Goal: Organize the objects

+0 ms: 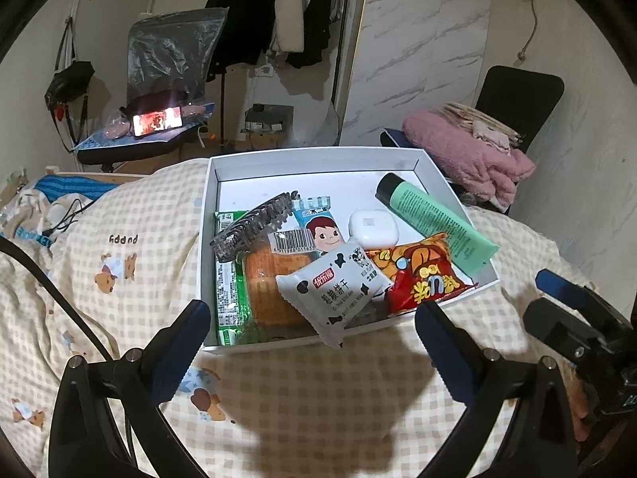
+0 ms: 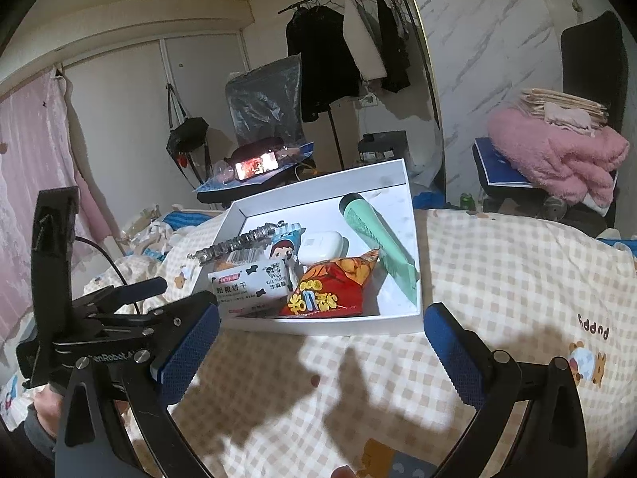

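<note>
A white box (image 1: 254, 155) (image 2: 330, 324) lies on the checked quilt and holds a green tube (image 1: 434, 219) (image 2: 378, 235), a white earbud case (image 1: 374, 228) (image 2: 321, 245), a red snack bag (image 1: 426, 275) (image 2: 330, 286), a white cow-print biscuit pack (image 1: 334, 286) (image 2: 249, 285), a grey hair claw (image 1: 254, 223) (image 2: 235, 247), a blue cartoon packet (image 1: 318, 225) and a green-and-orange packet (image 1: 262, 290). My left gripper (image 1: 312, 330) is open and empty just before the box's near edge. My right gripper (image 2: 322, 336) is open and empty at the box's near wall.
The checked bear-print quilt (image 1: 310, 398) (image 2: 517, 279) covers the bed. A chair with pink blankets (image 1: 469, 151) (image 2: 557, 151) stands at the right. A lit phone (image 1: 157, 119) (image 2: 256, 167) sits on a stool behind. A clothes rack (image 1: 278, 12) stands at the back.
</note>
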{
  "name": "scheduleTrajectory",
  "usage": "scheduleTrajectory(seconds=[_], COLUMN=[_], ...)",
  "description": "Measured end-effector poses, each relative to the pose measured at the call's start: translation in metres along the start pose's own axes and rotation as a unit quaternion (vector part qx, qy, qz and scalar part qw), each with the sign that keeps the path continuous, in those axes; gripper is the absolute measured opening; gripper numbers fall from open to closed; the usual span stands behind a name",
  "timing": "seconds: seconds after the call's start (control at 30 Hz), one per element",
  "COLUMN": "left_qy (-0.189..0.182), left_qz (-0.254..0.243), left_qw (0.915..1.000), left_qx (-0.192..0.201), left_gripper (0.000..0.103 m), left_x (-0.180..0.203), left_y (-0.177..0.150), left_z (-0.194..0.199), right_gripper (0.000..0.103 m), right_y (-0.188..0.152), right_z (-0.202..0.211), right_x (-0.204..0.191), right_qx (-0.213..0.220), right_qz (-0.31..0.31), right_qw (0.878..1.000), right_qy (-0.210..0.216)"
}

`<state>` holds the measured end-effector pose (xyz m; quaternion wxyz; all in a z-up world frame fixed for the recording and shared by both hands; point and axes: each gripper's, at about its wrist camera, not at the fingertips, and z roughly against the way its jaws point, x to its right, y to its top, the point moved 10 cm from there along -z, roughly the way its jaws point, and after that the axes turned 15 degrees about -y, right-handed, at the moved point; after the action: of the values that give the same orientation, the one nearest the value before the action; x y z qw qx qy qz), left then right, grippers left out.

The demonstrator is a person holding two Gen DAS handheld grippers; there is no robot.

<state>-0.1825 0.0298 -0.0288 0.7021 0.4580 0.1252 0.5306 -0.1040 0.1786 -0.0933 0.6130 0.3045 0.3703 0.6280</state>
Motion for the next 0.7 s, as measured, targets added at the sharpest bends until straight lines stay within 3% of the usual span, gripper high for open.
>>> scheduleTrajectory(seconds=[0.7], left_qy=[-0.008], left_qz=[0.005], left_qw=[0.9999], left_qx=[-0.007], left_gripper=[0.103], left_x=[0.0013], left_y=[-0.0020], left_z=[-0.0041], right_gripper=[0.103], right_y=[0.0001], right_z=[0.0000], right_x=[0.0008], right_qx=[-0.001], right_qz=[-0.010], right_qw=[1.000], right_qy=[0.008])
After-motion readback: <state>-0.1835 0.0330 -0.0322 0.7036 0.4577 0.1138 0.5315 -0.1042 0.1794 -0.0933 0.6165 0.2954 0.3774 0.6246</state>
